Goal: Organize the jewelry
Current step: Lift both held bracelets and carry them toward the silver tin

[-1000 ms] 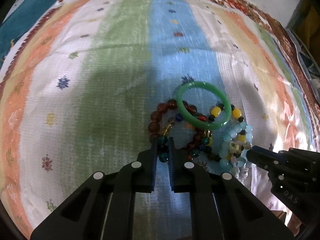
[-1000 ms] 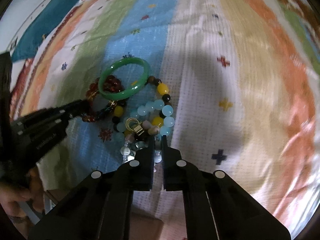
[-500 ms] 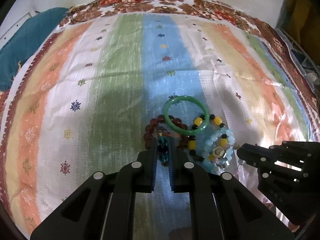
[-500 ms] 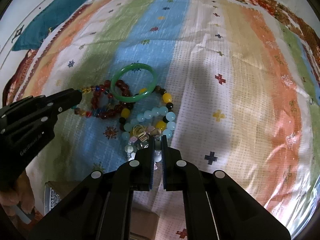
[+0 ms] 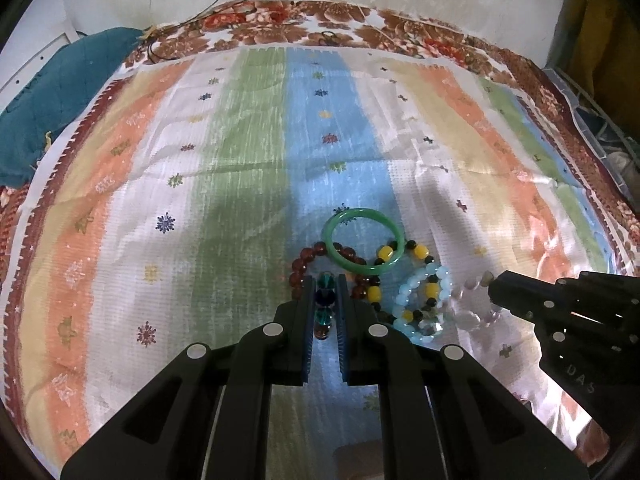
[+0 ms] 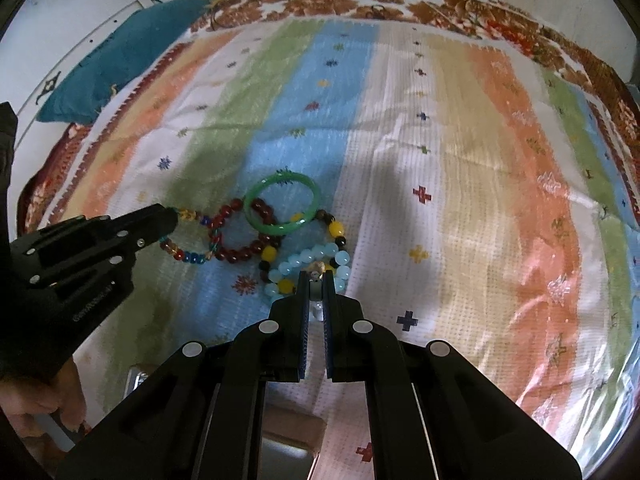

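A heap of jewelry lies on the striped cloth (image 5: 248, 168): a green bangle (image 5: 362, 242), a dark red bead bracelet (image 5: 300, 266), a yellow-and-black bead bracelet (image 5: 418, 252) and a pale blue bead bracelet (image 5: 416, 284). My left gripper (image 5: 324, 280) is shut on a multicoloured bead bracelet (image 5: 324, 304), whose loop shows in the right wrist view (image 6: 192, 254). My right gripper (image 6: 316, 276) is shut on a clear bead bracelet (image 5: 472, 300) with a gold charm (image 6: 316, 268), lifted off the heap.
A teal cushion (image 5: 60, 92) lies at the far left by the wall. A floral bedspread border (image 5: 360, 28) runs along the back. A small box (image 6: 288, 440) shows under my right gripper. A hand (image 6: 40, 400) holds the left gripper.
Both grippers have risen and pulled back from the heap, each carrying its bracelet. The clear bead bracelet has come out of the heap to the right, the multicoloured one to the left.
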A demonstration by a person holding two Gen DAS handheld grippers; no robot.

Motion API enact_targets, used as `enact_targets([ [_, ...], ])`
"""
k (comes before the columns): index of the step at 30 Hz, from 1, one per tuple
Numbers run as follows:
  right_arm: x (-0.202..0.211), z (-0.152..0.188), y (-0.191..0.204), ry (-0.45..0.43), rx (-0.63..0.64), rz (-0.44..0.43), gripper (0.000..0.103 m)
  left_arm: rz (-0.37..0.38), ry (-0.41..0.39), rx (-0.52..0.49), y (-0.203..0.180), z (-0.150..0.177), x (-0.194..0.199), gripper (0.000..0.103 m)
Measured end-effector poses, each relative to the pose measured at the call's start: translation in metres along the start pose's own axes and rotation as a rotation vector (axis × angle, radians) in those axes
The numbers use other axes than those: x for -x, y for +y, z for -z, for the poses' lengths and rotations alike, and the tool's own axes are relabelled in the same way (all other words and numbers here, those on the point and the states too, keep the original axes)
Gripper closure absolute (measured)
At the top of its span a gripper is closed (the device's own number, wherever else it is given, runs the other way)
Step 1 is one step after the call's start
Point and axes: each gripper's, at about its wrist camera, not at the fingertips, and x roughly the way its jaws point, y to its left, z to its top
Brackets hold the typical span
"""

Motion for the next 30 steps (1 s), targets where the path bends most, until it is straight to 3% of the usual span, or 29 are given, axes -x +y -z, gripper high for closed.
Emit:
enact_targets([
  [20, 0.038, 0.012, 0.013, -0.094, 0.05, 0.072, 0.096, -0.016, -0.037, -0.013, -0.003, 0.013, 0.035, 0.094],
  [30, 0.055, 0.021, 0.026, -0.141, 0.092, 0.092, 0.096, 0.01, -0.097, -0.01, -0.007, 0.027, 0.073, 0.094],
])
